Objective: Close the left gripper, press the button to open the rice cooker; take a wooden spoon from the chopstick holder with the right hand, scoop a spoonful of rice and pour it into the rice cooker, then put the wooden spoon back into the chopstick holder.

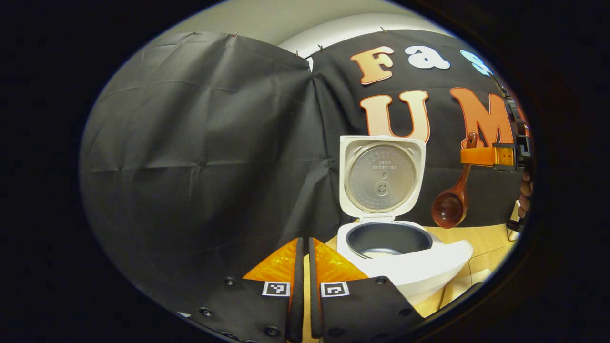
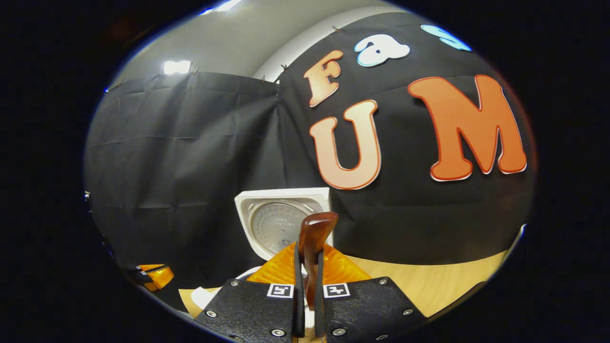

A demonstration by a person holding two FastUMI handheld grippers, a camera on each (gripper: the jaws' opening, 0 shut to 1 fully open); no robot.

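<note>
On tabletop [image 1: 481,238], rice cooker [image 1: 405,257] lid up: button step done. Left gripper [image 1: 305,267] pressed together, empty. Right gripper [image 2: 309,271] pinching wooden spoon [image 1: 450,202] beside cooker; spoon return left, likely scooping too.

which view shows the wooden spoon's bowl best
The left gripper view: the wooden spoon hangs bowl-down from the right gripper beside the open rice cooker, its round bowl in full sight. The right gripper view shows just the handle end clamped between that gripper's fingers.
</note>
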